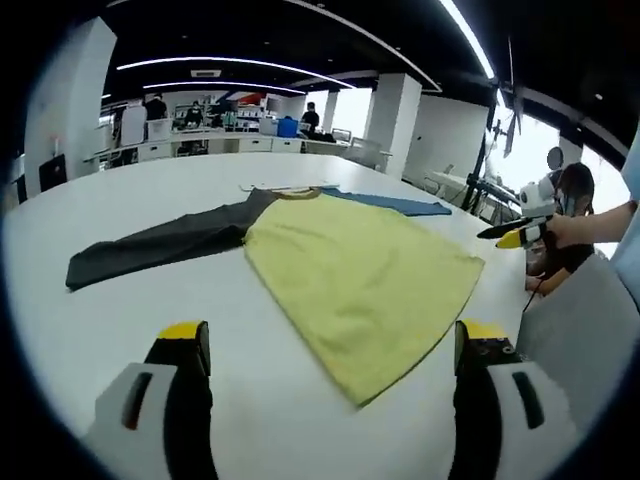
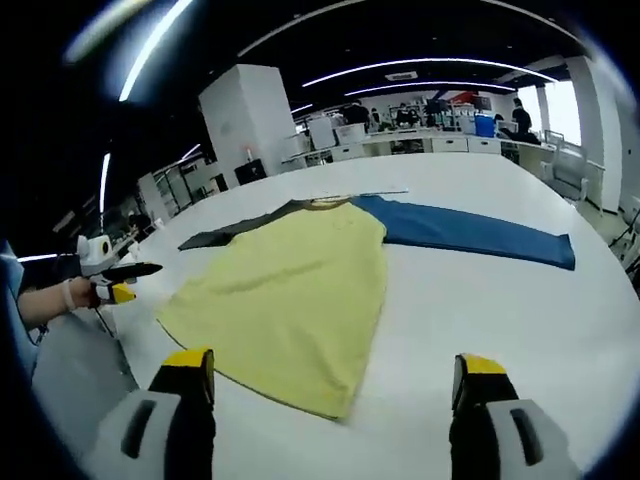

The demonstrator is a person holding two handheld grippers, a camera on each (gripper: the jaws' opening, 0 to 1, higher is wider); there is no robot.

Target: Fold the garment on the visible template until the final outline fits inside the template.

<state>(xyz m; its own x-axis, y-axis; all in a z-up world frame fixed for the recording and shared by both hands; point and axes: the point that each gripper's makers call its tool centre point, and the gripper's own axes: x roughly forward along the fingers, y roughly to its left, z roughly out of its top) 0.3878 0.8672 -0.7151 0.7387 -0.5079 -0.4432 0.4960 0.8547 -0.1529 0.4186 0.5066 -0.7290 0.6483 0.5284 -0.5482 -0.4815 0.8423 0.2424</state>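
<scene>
A long-sleeved garment lies flat on the white table (image 1: 120, 340). Its yellow body (image 1: 360, 275) spreads toward me, a dark grey sleeve (image 1: 160, 245) stretches left and a blue sleeve (image 1: 400, 205) runs to the far right. My left gripper (image 1: 332, 340) hovers open just short of the yellow hem, nothing between its jaws. In the right gripper view the yellow body (image 2: 290, 290) lies ahead, with the blue sleeve (image 2: 470, 235) to the right and the grey sleeve (image 2: 240, 232) behind. My right gripper (image 2: 332, 365) is open over the hem corner and holds nothing.
The table's rounded edge (image 1: 505, 300) runs close on the right, with a seated person (image 1: 572, 215) beyond it. Desks with several people (image 1: 200, 125) and white pillars (image 1: 390, 120) stand far behind. Bare tabletop (image 2: 520, 320) surrounds the garment.
</scene>
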